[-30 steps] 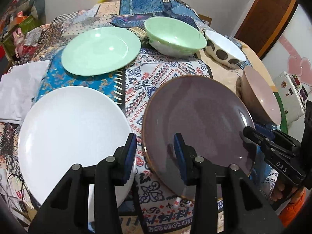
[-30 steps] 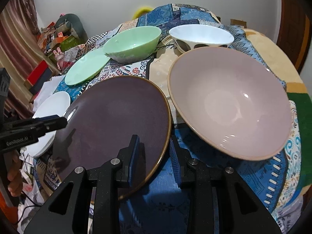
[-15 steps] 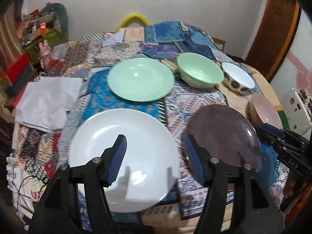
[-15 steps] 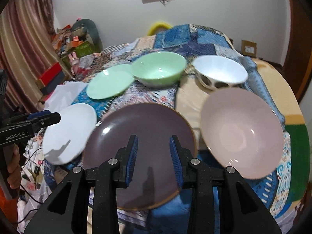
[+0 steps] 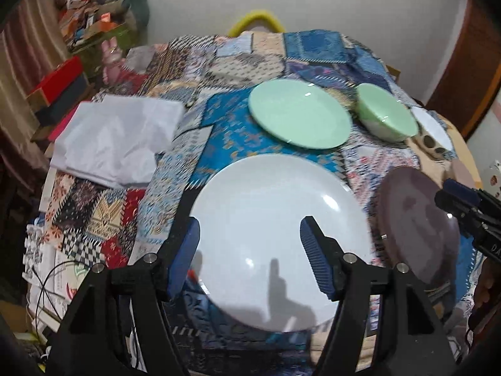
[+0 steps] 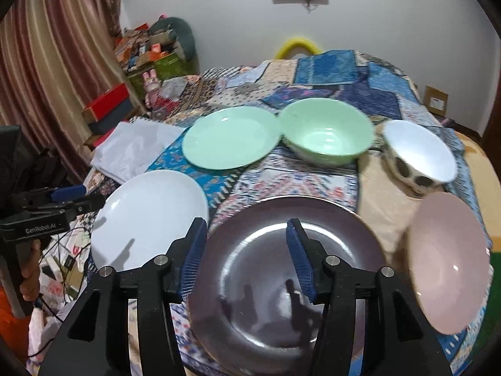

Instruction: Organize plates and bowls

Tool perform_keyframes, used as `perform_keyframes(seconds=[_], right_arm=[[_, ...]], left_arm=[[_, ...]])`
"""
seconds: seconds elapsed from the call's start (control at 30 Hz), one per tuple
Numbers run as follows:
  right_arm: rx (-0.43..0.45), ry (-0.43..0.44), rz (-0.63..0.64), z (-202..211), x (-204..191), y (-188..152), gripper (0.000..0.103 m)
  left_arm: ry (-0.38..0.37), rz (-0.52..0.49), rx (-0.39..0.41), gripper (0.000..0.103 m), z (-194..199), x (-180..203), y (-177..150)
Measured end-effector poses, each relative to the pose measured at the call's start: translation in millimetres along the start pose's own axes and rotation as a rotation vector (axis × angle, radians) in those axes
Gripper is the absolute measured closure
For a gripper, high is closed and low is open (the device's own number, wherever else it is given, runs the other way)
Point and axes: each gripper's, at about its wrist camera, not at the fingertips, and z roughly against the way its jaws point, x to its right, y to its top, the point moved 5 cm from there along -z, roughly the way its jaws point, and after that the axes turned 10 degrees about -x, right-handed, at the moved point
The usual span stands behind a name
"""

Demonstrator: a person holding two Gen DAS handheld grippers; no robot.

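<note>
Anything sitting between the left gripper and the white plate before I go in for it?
Nothing visible. The left gripper, jaws opening and empty, hangs right over the white plate. The plate's surface is bare; the purple plate lies apart on its right.

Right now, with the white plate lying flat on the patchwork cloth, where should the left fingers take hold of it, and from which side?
Grip the white plate at its near rim, coming in low from the table's front edge. It lies flat and is far wider than the left gripper, whose fingers are opening with nothing between them, so only the thin edge fits. The near rim seems to reach the table's edge, probably leaving room for one finger underneath.
</note>
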Motion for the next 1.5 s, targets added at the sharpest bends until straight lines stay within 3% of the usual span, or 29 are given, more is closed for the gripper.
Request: perform_keyframes(seconds=[0.4, 0.53, 0.73, 0.8, 1.07, 1.23, 1.5], right_arm=[[-0.122, 0.028, 0.120, -57.8, -37.1, 13.9, 0.054], [-0.169, 0.035, 0.142, -73.0, -38.6, 18.8, 0.064], [-0.236, 0.049, 0.157, -91.8, -43.7, 19.7, 0.075], [-0.251, 0.055, 0.158, -95.7, -44.7, 18.8, 0.078], [-0.269, 0.056, 0.124, -98.7, -45.3, 18.2, 0.081], [-0.269, 0.080, 0.129, -99.7, -56.0, 16.7, 0.081], [-0.295, 0.112, 0.115, -102.5, -57.6, 10.2, 0.081]], left_arm=[[-0.028, 0.080, -0.072, 0.037, -38.0, -42.8, -14.3], [-0.048, 0.080, -0.067, 0.038, -42.4, -45.9, -17.3], [-0.086, 0.065, -0.077, 0.061, -47.8, -43.9, -18.9], [-0.096, 0.059, -0.079, 0.065, -49.0, -42.1, -19.0], [-0.120, 0.065, -0.082, 0.066, -49.9, -47.3, -17.5], [-0.092, 0.080, -0.076, 0.066, -50.4, -58.9, -15.3], [-0.153, 0.105, -0.123, 0.066, -60.6, -64.3, -27.8]])
